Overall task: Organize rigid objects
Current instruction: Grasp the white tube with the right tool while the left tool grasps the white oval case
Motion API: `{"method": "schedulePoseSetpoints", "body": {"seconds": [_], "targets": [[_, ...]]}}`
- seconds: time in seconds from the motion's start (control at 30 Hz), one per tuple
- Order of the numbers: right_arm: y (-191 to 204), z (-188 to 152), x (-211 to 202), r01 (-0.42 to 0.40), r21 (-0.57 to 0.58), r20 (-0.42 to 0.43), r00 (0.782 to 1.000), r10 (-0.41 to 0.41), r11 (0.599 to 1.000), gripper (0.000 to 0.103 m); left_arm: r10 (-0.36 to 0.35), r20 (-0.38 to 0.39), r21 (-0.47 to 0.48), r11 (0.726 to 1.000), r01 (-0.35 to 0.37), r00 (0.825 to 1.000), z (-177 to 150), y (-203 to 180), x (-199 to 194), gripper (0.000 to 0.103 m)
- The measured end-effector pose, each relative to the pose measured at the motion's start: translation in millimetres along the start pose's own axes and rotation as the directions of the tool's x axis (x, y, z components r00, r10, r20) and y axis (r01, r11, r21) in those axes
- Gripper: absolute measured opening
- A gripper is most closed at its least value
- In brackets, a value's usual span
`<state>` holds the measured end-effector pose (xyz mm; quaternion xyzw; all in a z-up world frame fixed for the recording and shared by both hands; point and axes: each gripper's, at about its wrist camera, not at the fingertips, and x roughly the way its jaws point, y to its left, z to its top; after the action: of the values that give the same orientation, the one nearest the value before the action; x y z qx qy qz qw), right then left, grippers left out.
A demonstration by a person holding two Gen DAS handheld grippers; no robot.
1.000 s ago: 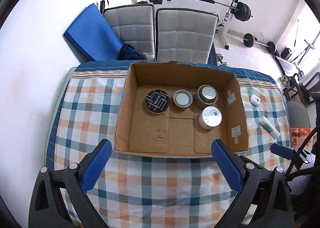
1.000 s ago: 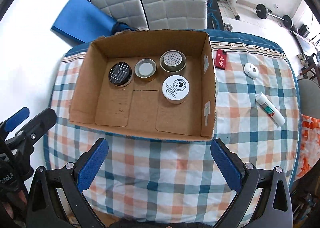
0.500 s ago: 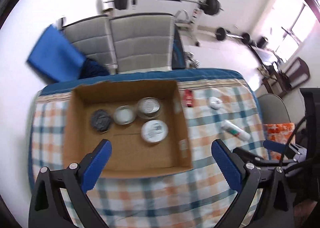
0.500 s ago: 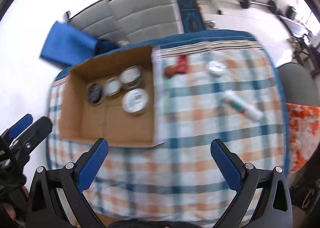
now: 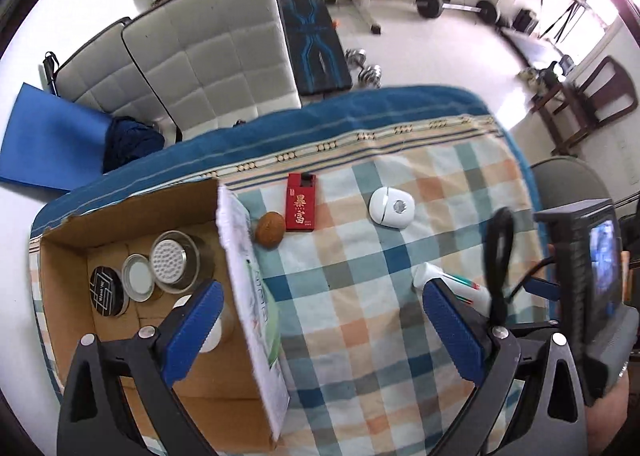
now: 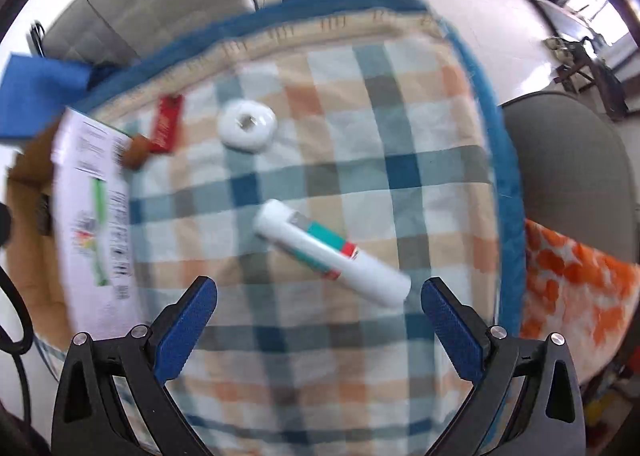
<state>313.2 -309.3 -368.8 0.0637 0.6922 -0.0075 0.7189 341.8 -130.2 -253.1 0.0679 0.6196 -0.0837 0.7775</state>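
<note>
A cardboard box [image 5: 236, 336] sits at the left of the checked tablecloth [image 5: 360, 296] and holds a black tin [image 5: 105, 290], a small silver lid [image 5: 138, 282], a perforated-lid tin [image 5: 174, 267] and a white tin partly hidden behind my left finger. Right of the box lie a brown nut-like ball [image 5: 269, 234], a red pack [image 5: 301, 207], a white oval device [image 5: 391, 207] and a white tube [image 6: 332, 254]. My left gripper [image 5: 320, 330] is open above the box's right wall. My right gripper [image 6: 318, 330] is open just in front of the tube, above it.
Grey padded chairs [image 5: 208, 56] and a blue mat [image 5: 44, 144] stand beyond the table's far edge, with weights on the floor. A grey chair with an orange cloth [image 6: 576, 288] is at the table's right side. The box wall [image 6: 96, 224] is at the right view's left.
Both grippers have swung right, away from over the box. The right one now hangs over the white tube, and the red pack, nut and white device have come into full view.
</note>
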Motion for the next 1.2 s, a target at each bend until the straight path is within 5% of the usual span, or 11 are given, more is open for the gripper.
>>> {"method": "schedulePoseSetpoints", "body": {"seconds": [0.2, 0.3, 0.5, 0.77, 0.87, 0.93, 1.2], "targets": [[-20, 19, 78, -0.004, 0.0, -0.162, 0.987, 0.004, 1.0, 0.073, 0.026, -0.069, -0.024, 0.999, -0.028, 0.997, 4, -6, 38, 0.102], [-29, 21, 84, 0.004, 0.024, -0.148, 0.989, -0.001, 1.0, 0.06, 0.016, -0.086, -0.043, 0.999, -0.019, 0.996, 7, -8, 49, 0.102], [-84, 27, 69, 0.008, 0.27, -0.082, 0.997, 0.015, 0.963, 0.04, -0.044, -0.107, -0.064, 0.997, 0.038, 0.993, 31, -22, 85, 0.102], [-128, 42, 72, -0.072, 0.371, -0.08, 0.991, 0.109, 0.926, 0.04, -0.036, -0.191, 0.08, 0.995, 0.052, 0.981, 62, -66, 147, 0.102], [-137, 52, 75, -0.088, 0.396, -0.084, 0.988, 0.132, 0.914, 0.04, -0.03, -0.206, 0.112, 0.992, 0.054, 0.978, 66, -77, 163, 0.085], [-140, 57, 76, -0.089, 0.396, -0.09, 0.987, 0.135, 0.914, 0.04, -0.029, -0.22, 0.123, 0.991, 0.058, 0.975, 66, -82, 172, 0.055], [-139, 73, 88, -0.081, 0.337, -0.15, 0.979, 0.139, 0.938, 0.037, -0.06, -0.206, 0.098, 0.992, 0.082, 0.977, 30, -78, 156, 0.054]]}}
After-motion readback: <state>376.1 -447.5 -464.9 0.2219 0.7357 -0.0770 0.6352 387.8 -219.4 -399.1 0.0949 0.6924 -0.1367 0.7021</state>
